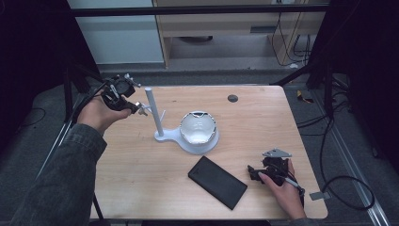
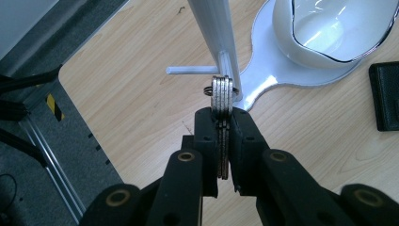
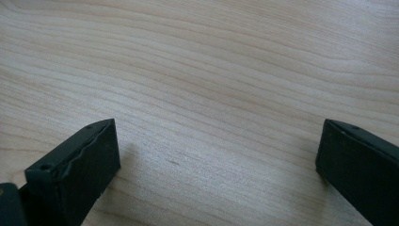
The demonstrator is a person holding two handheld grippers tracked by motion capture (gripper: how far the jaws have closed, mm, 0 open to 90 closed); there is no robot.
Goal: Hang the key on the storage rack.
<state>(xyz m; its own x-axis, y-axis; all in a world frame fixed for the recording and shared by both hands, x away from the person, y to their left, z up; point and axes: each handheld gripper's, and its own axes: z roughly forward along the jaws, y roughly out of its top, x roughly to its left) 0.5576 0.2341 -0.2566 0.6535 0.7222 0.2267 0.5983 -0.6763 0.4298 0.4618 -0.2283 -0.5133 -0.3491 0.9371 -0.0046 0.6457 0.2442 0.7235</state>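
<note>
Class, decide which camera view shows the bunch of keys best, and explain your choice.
The left gripper view: the keys fill its centre, clamped edge-on in the left gripper, by the white stand. The high view shows them small; the right gripper view gives bare table.

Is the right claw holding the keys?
No, the right claw stands open over bare table; the left claw pinches the keys.

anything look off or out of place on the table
Nothing stands out. The left gripper holds a bunch of keys upright beside the white stand; the bowl and black case lie undisturbed.
</note>
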